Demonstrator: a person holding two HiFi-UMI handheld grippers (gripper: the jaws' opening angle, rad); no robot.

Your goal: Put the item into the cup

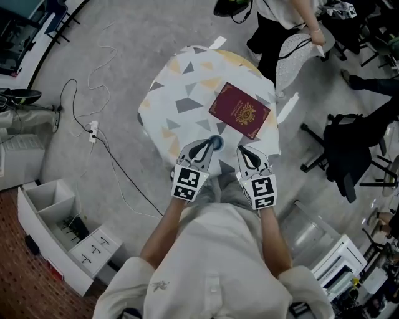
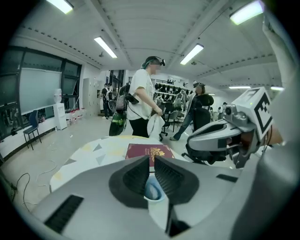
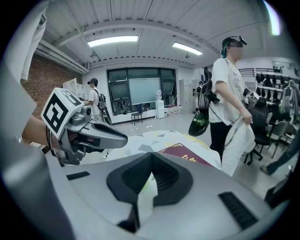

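Observation:
A small cup (image 1: 216, 143), white with a blue inside, sits at the near edge of the round patterned table (image 1: 181, 87). My left gripper (image 1: 209, 144) is shut on the cup's rim; in the left gripper view the cup (image 2: 152, 191) shows low between the nearly closed jaws of that gripper (image 2: 152, 158). My right gripper (image 1: 244, 151) hovers just right of it, shut, with nothing between its jaws (image 3: 151, 157). A maroon booklet with a gold crest (image 1: 240, 109) lies flat beyond both grippers, also visible as the booklet (image 2: 149, 151) past the left jaws. No other loose item shows.
A person (image 1: 280, 19) stands at the table's far side beside a white chair (image 1: 296, 53). Black office chairs (image 1: 349, 149) stand to the right. Cables and a power strip (image 1: 93, 131) lie on the floor at left, white shelving (image 1: 56, 224) at lower left.

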